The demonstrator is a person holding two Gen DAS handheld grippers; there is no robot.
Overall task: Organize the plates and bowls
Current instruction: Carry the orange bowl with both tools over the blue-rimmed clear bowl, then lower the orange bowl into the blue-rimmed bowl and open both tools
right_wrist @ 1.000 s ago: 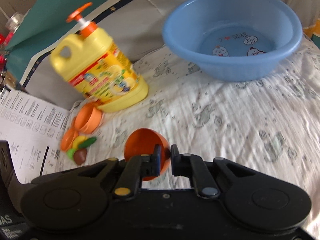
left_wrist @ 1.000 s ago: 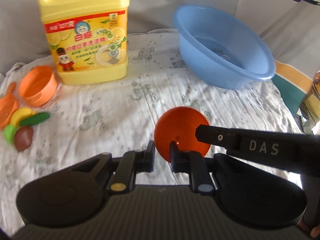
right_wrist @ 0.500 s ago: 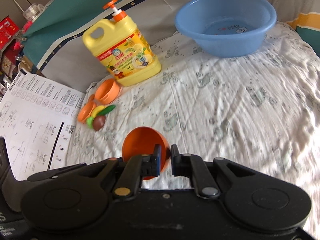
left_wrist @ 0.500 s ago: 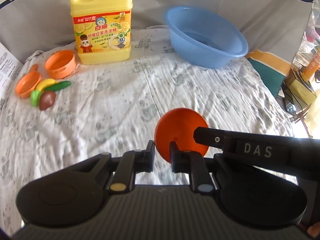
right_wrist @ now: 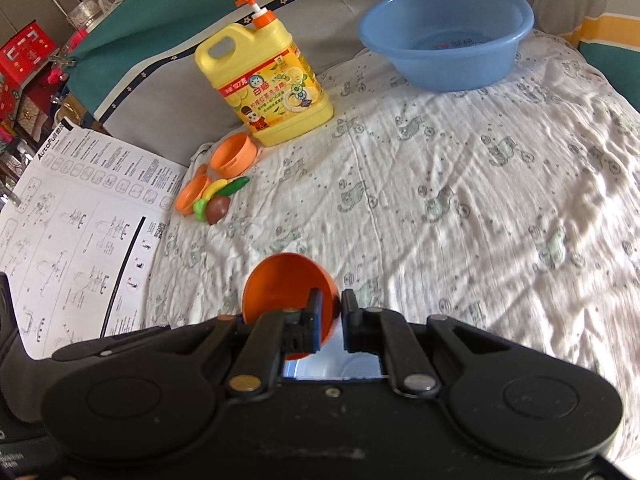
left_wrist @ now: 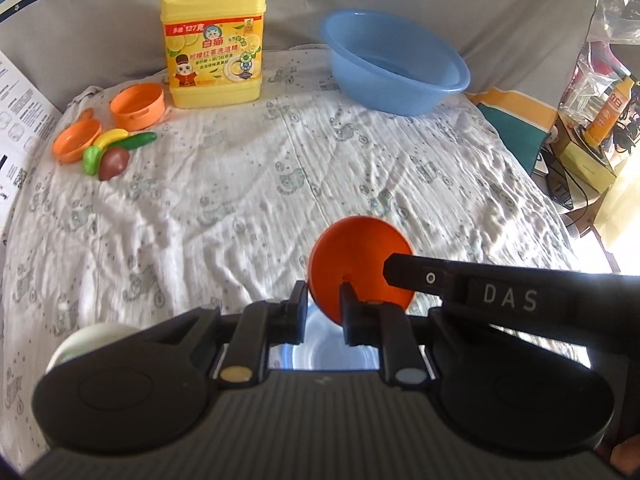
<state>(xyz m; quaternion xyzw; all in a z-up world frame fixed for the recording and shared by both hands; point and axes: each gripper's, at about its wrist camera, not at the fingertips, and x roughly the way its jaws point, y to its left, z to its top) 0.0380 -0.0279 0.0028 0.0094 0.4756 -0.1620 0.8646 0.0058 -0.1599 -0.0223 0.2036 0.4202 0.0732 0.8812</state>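
I have an orange bowl point(left_wrist: 352, 256) held up over the bed, one claw on each side of it. My left claw point(left_wrist: 323, 306) is pressed together on the rim at the bowl's near edge, and from that camera I look at the bowl's rounded underside. My right claw point(right_wrist: 329, 312) is pinched shut on the rim too; from its camera I look into the hollow of the same orange bowl point(right_wrist: 286, 284), with one finger inside it and the other outside the wall. In the left view the right claw's black arm reaches in from the right and meets the bowl's right side.

Taking the yellow detergent jug point(left_wrist: 214, 36) as my mark: it stands upright at the far edge of the patterned white bed sheet point(left_wrist: 224, 208). The blue basin point(left_wrist: 394, 64) sits to its right, apart from it. Just in front of the jug's left corner is a small orange cup point(left_wrist: 138, 106), and nearer me from that a shallow orange dish point(left_wrist: 76, 141) with toy fruit point(left_wrist: 114, 152) lying against it. The orange bowl hangs well in front of the jug, clear of the sheet.
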